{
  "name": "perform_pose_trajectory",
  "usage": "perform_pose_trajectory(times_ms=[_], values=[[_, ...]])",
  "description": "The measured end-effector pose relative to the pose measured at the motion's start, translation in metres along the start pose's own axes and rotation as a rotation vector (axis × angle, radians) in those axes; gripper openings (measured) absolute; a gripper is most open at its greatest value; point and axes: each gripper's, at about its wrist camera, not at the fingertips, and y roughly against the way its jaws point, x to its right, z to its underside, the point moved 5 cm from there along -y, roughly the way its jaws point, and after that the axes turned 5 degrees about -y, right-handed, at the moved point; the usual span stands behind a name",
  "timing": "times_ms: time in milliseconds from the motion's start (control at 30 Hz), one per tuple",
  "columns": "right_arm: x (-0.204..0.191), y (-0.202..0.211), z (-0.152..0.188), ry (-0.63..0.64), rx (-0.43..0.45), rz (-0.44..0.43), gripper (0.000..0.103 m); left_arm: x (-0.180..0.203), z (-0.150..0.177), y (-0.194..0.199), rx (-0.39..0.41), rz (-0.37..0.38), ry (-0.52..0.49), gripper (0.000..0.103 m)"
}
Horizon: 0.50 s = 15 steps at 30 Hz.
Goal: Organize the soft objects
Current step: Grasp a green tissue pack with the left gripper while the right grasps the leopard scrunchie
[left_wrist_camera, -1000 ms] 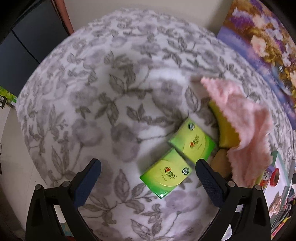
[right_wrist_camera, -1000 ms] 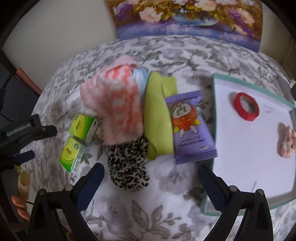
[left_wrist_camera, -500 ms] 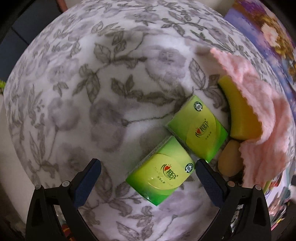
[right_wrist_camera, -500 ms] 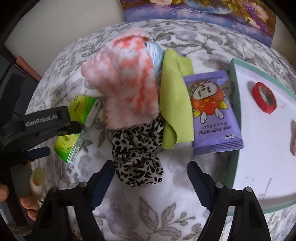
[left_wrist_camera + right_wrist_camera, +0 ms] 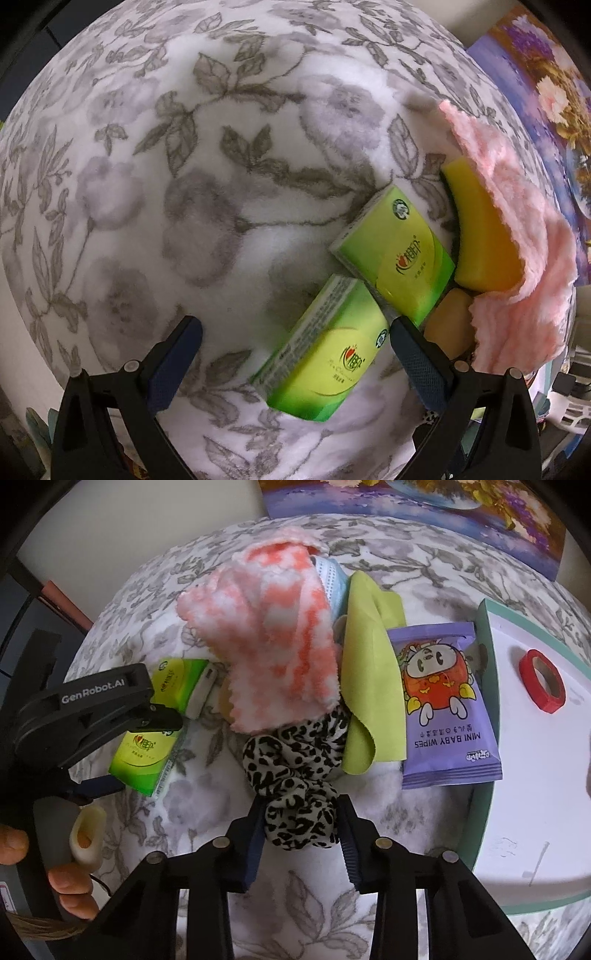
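Closing in, the right tool (image 5: pixel 300 834) now pinches the leopard-print scrunchie (image 5: pixel 295 775) between its pads. Right of it lies a purple "MINI BABY WIPES" pack (image 5: pixel 443 705). Marked "GenRobot.AI", the left tool (image 5: pixel 291 360) has dropped lower, jaws wide around a green tissue pack (image 5: pixel 325 358).

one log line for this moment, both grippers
left gripper: open over near green tissue pack | right gripper: jaws just closing, pads on leopard-print fabric scrunchie | floral blanket
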Motion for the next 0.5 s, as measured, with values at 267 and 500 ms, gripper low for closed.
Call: perform_pose_trajectory(times_ms=[267,500], values=[[0.009,0.003,0.000,-0.003,-0.006,-0.001,0.034,0.029,-0.003,0.007,0.023,0.027,-0.042,0.072],[0.013,0.008,-0.001,-0.011,-0.004,-0.011,0.027,0.049,0.003,0.015,0.035,0.069,-0.067,0.050]])
